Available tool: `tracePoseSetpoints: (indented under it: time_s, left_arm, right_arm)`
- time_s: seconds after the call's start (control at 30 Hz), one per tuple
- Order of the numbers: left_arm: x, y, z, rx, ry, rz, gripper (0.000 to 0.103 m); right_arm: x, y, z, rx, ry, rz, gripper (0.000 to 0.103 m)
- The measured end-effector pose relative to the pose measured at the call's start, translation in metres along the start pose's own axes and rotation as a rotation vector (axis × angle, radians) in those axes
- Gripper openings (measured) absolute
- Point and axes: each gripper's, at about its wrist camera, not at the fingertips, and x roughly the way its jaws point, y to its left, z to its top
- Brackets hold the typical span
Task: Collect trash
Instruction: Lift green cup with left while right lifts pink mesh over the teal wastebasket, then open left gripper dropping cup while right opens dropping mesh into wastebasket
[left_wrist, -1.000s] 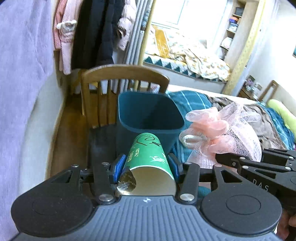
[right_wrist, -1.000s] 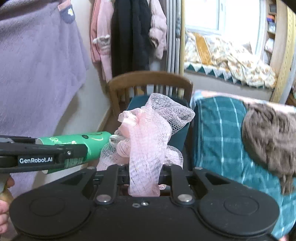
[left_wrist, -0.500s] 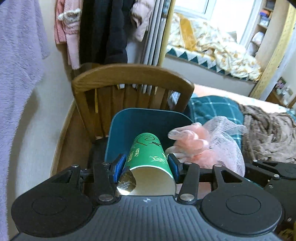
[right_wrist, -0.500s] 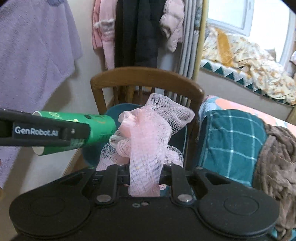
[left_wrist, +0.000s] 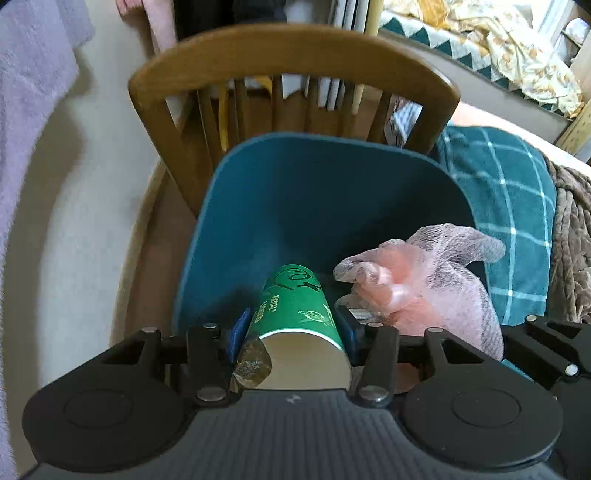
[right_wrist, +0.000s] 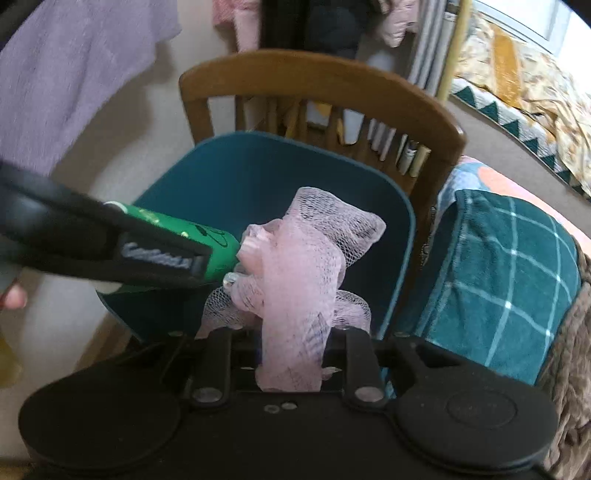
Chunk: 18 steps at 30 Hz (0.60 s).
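Now both grippers have come over the bin (left_wrist: 295, 192): the left gripper (left_wrist: 291, 328) clamps the cup (left_wrist: 295, 306), while the right gripper (right_wrist: 291, 354) is opening around the net (right_wrist: 295, 266), so both drops look imminent.

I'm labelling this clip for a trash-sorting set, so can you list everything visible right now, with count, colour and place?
bin: one, teal, on the chair seat, open mouth below both grippers
paper cup: one, green, on its side above the bin
mesh netting: one bundle, pink, above the bin, right of the cup
chair: one, brown wood, behind the bin
checked blanket: one, teal with pale lines, right of the chair
knitted throw: one, brown, far right
hanging clothes: several, pink and dark, behind the chair
towel: one, lilac, on the left wall
left gripper: black, shut on the cup
right gripper: black, jaws opening, netting between them
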Motion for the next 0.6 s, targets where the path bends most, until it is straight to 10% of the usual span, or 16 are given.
tracePoseSetpoints:
  time_s: [0.6]
  left_arm:
    - [0.052,-0.01,-0.007,-0.005,0.129,0.021,0.05]
  right_arm:
    - [0.03,0.001,-0.003,-0.096,0.071,0.049,0.039]
